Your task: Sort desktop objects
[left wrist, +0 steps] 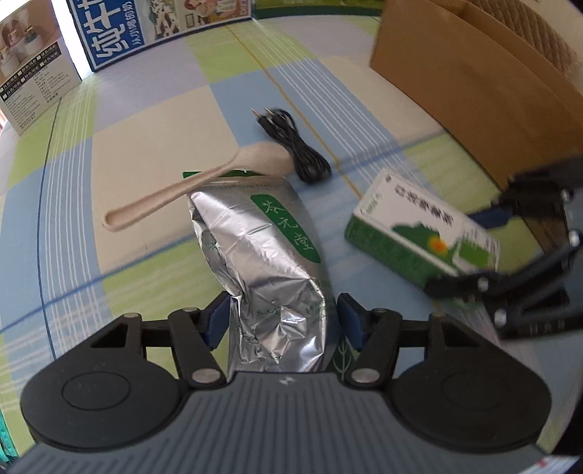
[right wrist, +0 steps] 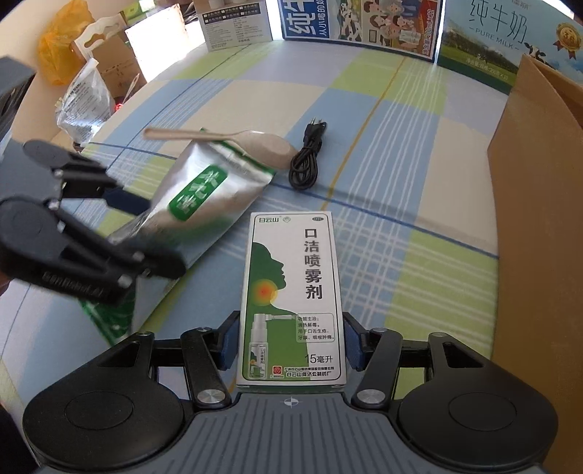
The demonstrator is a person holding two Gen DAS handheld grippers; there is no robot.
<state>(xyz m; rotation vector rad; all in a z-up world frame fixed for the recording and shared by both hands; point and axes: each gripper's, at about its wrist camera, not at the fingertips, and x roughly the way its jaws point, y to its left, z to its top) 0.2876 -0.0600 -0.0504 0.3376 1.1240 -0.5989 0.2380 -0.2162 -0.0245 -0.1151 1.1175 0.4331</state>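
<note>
My left gripper (left wrist: pixel 282 321) is shut on a silver foil tea pouch (left wrist: pixel 262 255) with a green label, near its lower end. The pouch also shows in the right wrist view (right wrist: pixel 204 193), with the left gripper (right wrist: pixel 145 233) on it. My right gripper (right wrist: pixel 289 341) is shut on a white and green spray medicine box (right wrist: pixel 291 291). The box appears in the left wrist view (left wrist: pixel 419 233), held by the right gripper (left wrist: pixel 470 248). A beige plastic spoon (left wrist: pixel 204 182) rests partly on the pouch's far end. A coiled black cable (left wrist: pixel 295 146) lies beyond it.
A brown cardboard box (left wrist: pixel 473 84) stands at the right, also seen in the right wrist view (right wrist: pixel 539 204). Printed cartons (right wrist: pixel 364 25) line the far edge of the checked tablecloth (right wrist: pixel 400 204). Plastic bags (right wrist: pixel 83 98) and boxes sit off the left edge.
</note>
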